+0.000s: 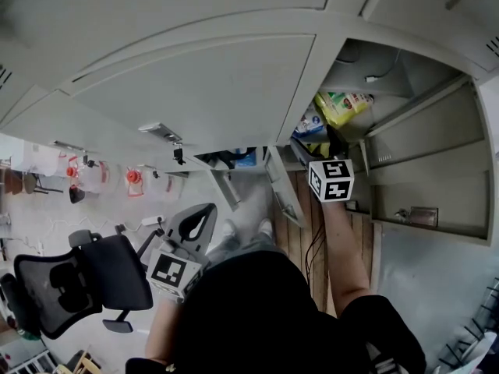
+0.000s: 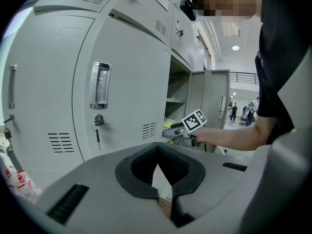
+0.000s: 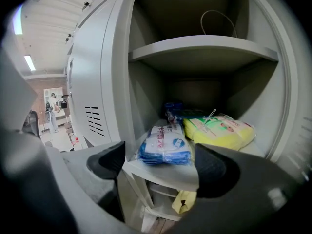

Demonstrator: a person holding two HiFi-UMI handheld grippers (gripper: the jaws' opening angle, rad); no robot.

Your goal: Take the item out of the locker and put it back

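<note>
While the left tool [image 2: 163, 195] hangs low with its jaws together and nothing in them, the right tool [image 3: 161, 165] does the work at the open locker [image 3: 146, 96]. Its jaws stand wide apart and grip nothing. Between them, in the lower centre of the right gripper view, lies the blue pack [image 3: 165, 145], flat on the front edge of the shelf [image 3: 163, 173] and apart from both pads. That pack looks like the task's item, since the tool is lined up on it and opened wider than the pack, so the pads could pass either side without nudging it.

A yellow pack [image 3: 219, 130] lies just beside it to the right, further back, with a darker blue thing behind the two. The blue pack is at the front, where a tool can reach it without disturbing its neighbour. The upper shelf [image 3: 204, 48] holds only a thin wire loop [image 3: 217, 21].

In the head view the right arm stretches up the frame toward the locker at centre right, while the left tool stays at lower left, probably kept clear because one tool is enough for so light a pack. In the left gripper view the door [image 2: 122, 82] at left is shut, its key [image 2: 97, 126] hanging in the lock.

Whether the pack is about to be taken or is back in place cannot be told.
</note>
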